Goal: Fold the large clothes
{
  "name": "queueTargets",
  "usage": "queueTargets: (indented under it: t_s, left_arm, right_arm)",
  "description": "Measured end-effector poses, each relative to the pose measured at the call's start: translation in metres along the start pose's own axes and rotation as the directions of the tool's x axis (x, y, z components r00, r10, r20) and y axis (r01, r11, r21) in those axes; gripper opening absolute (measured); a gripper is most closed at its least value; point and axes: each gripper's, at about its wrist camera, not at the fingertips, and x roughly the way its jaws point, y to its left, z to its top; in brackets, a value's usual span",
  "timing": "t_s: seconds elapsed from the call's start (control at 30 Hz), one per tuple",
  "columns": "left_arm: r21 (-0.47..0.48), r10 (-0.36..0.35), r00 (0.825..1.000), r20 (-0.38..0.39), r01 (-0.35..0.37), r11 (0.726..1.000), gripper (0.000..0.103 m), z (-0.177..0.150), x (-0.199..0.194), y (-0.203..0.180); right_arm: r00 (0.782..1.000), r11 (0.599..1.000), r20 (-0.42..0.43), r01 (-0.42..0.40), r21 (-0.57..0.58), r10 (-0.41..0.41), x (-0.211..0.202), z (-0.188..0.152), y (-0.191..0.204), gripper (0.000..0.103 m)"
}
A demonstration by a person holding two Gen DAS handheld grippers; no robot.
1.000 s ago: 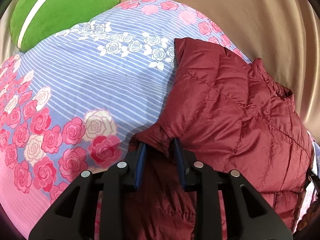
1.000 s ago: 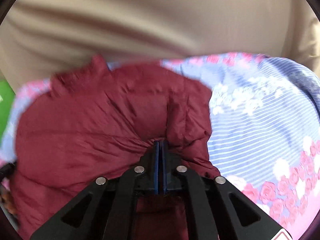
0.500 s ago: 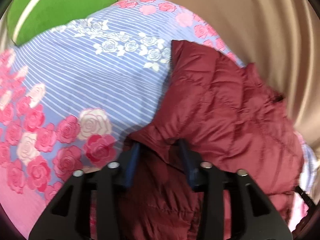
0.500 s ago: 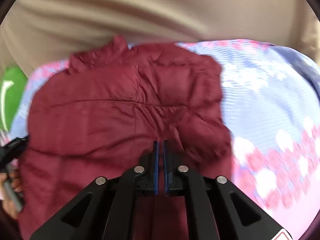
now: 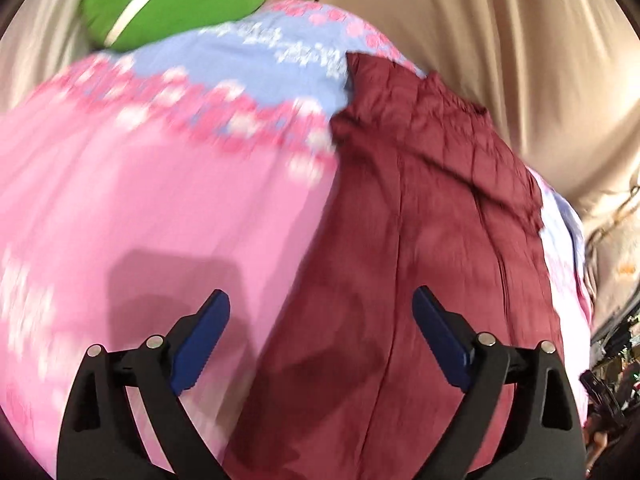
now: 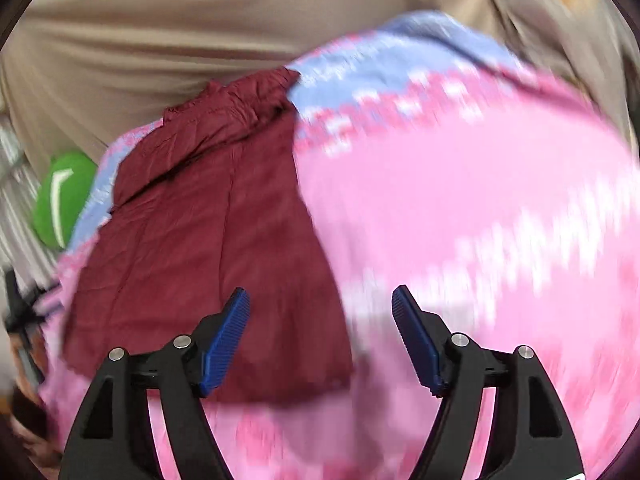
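The jacket [image 5: 420, 260] lies folded on the bedspread [image 5: 160, 200], toward one o'clock of the left gripper [image 5: 320, 332]. Both grippers have just been spread, nothing between; the right gripper [image 6: 320, 320] should be re-aimed at the eleven o'clock hem.

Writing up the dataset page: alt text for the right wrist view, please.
The right tool, jaws open and empty, hangs over a dark red quilted jacket lying flat on a pink and blue floral bedsheet. A green cushion sits at far left, beige curtains behind; the picture is motion-blurred.
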Motion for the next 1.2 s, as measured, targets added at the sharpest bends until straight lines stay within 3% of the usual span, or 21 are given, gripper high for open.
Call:
queueTargets:
  t_s: [0.2, 0.43, 0.5, 0.53, 0.6, 0.63, 0.67, 0.7, 0.73, 0.93, 1.03, 1.1, 1.17, 1.2]
  left_arm:
    - [-0.080, -0.058, 0.998, -0.012, 0.057, 0.995, 0.090, -0.051, -0.023, 0.017]
    - [-0.116, -0.125, 0.992, -0.003, 0.124, 0.985, 0.089, -0.061, -0.017, 0.006]
    - [-0.128, -0.146, 0.989, -0.003, 0.145, 0.981, 0.079, -0.060, -0.014, 0.002]
    - [-0.130, -0.150, 0.989, -0.012, 0.147, 0.981, 0.068, -0.060, -0.011, 0.000]
    - [-0.121, -0.142, 0.990, -0.024, 0.138, 0.983, 0.053, -0.059, -0.008, -0.005]
    - [-0.119, -0.137, 0.990, -0.025, 0.134, 0.984, 0.038, -0.059, -0.007, -0.006]
    - [-0.117, -0.143, 0.989, -0.028, 0.139, 0.983, 0.022, -0.060, -0.007, -0.008]
    - [-0.119, -0.141, 0.990, -0.029, 0.137, 0.983, 0.015, -0.060, -0.008, -0.009]
    - [-0.123, -0.132, 0.991, -0.022, 0.128, 0.984, 0.010, -0.060, -0.010, -0.010]
    - [-0.058, -0.137, 0.986, 0.090, 0.142, 0.988, 0.004, -0.062, -0.057, -0.024]
    - [-0.014, -0.181, 0.973, 0.143, 0.185, 0.983, 0.004, -0.067, -0.093, -0.035]
    - [0.017, -0.218, 0.959, 0.183, 0.218, 0.976, 0.004, -0.074, -0.122, -0.043]
    - [0.047, -0.252, 0.940, 0.232, 0.248, 0.968, 0.004, -0.083, -0.151, -0.049]
    - [0.069, -0.271, 0.923, 0.273, 0.262, 0.962, 0.004, -0.088, -0.171, -0.052]
  right_arm:
    - [0.990, 0.981, -0.017, -0.140, 0.135, 0.143, 0.017, -0.022, -0.004, 0.072]
    - [0.977, 0.965, -0.009, -0.210, 0.159, 0.214, 0.042, -0.019, 0.016, 0.073]
    - [0.976, 0.962, 0.008, -0.218, 0.167, 0.220, 0.045, -0.017, 0.017, 0.074]
    - [0.975, 0.960, 0.011, -0.222, 0.172, 0.223, 0.046, -0.015, 0.018, 0.074]
    - [0.974, 0.959, 0.023, -0.224, 0.174, 0.224, 0.048, -0.011, 0.020, 0.063]
    - [0.976, 0.961, 0.023, -0.218, 0.169, 0.217, 0.048, -0.010, 0.022, 0.056]
    - [0.977, 0.963, 0.024, -0.214, 0.166, 0.213, 0.049, -0.008, 0.023, 0.039]
    - [0.977, 0.963, 0.027, -0.212, 0.167, 0.211, 0.049, -0.008, 0.023, 0.019]
    - [0.976, 0.961, 0.032, -0.218, 0.169, 0.216, 0.048, -0.008, 0.023, 0.011]
    - [0.961, 0.965, 0.165, -0.242, 0.106, 0.223, 0.005, -0.010, 0.030, 0.004]
    - [0.946, 0.969, 0.232, -0.243, 0.050, 0.225, -0.029, -0.014, 0.037, 0.003]
    - [0.925, 0.968, 0.294, -0.251, 0.000, 0.240, -0.058, -0.022, 0.042, 0.003]
    - [0.890, 0.964, 0.373, -0.258, -0.064, 0.263, -0.090, -0.033, 0.046, 0.003]
    - [0.859, 0.957, 0.424, -0.271, -0.103, 0.288, -0.111, -0.040, 0.048, 0.003]
